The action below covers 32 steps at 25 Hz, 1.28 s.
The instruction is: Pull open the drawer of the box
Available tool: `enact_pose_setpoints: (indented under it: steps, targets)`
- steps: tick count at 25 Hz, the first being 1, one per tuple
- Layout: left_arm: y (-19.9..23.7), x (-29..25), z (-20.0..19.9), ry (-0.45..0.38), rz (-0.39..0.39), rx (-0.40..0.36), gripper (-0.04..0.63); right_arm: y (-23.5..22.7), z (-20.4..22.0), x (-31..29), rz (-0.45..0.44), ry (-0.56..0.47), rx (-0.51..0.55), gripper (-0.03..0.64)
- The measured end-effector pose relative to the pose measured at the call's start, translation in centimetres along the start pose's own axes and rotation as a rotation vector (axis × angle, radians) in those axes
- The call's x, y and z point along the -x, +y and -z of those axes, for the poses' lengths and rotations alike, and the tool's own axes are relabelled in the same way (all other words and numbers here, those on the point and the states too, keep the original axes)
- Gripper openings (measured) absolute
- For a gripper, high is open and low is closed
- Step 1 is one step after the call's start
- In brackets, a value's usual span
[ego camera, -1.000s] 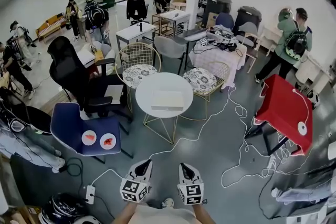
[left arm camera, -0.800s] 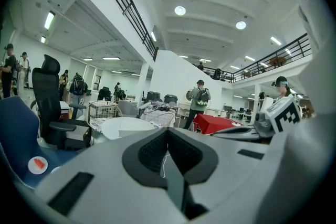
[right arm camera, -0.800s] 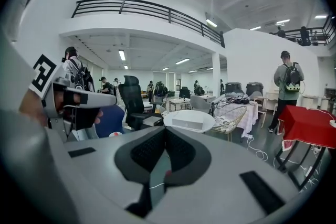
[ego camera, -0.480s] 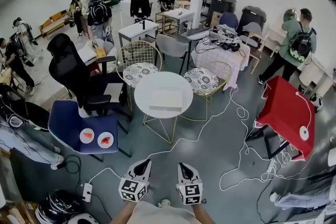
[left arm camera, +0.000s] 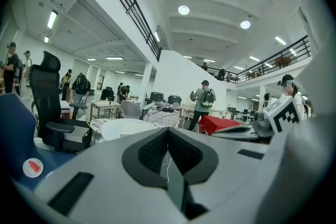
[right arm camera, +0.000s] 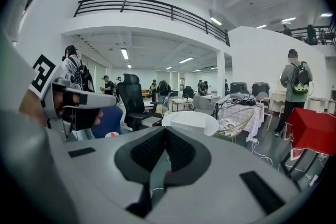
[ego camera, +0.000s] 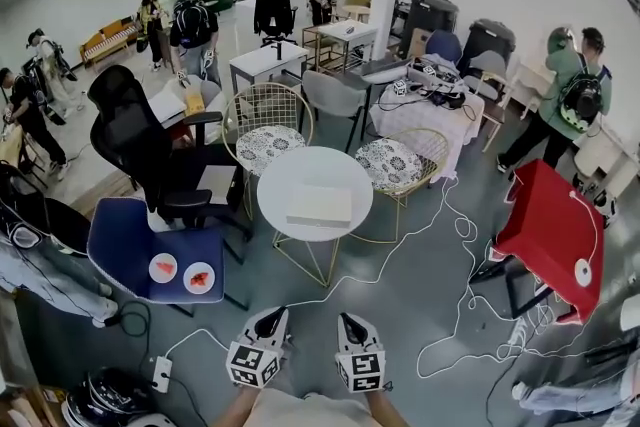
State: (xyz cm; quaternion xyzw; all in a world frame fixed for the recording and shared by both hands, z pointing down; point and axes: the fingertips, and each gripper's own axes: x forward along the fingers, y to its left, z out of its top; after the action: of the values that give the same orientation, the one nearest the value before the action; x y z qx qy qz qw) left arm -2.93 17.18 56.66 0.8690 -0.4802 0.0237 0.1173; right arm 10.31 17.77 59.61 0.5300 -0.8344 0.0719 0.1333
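Observation:
The cream box (ego camera: pixel 319 205) lies flat on a round white table (ego camera: pixel 290 173) in the middle of the head view, its long front face toward me. Both grippers hang low at the bottom of that view, well short of the table. My left gripper (ego camera: pixel 274 314) and my right gripper (ego camera: pixel 346 319) point at the table side by side. The left gripper view shows my left gripper (left arm camera: pixel 168 131) with its pads together and nothing between them, the table (left arm camera: pixel 126 127) far beyond. In its own view my right gripper (right arm camera: pixel 165 131) is likewise shut and empty, the table (right arm camera: pixel 190 119) ahead.
A blue chair (ego camera: pixel 130 243) with two small plates (ego camera: pixel 163 267) stands left of the table, a black office chair (ego camera: pixel 140 140) behind it. Two wire chairs (ego camera: pixel 265 120) flank the table's far side. White cables (ego camera: pixel 455 245) cross the floor; a red table (ego camera: pixel 550 220) is right.
The whole scene has shifted slightly as I moved toward the table; both grippers keep their places at the bottom of the head view and stay shut.

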Motion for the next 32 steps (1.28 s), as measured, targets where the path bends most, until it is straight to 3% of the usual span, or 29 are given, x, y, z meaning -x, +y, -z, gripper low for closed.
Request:
enact_pose_setpoints:
  steps: [14,26,32]
  targets:
    - [8.2,-9.7,-3.0,0.01,0.023,0.018,0.012,-3.1,-3.2,-11.6,0.016,0.038,0.002,0.015]
    - [16.6,-19.6,-7.3,0.042,0.1,0.032,0.012,-6.8,-9.1,-24.0,0.085,0.05,-0.018,0.015]
    - [20.2,-22.7,-7.5,0.063,0.13,0.025,0.012,-8.0,-10.5,-29.3,0.112,0.05,-0.021,0.015]
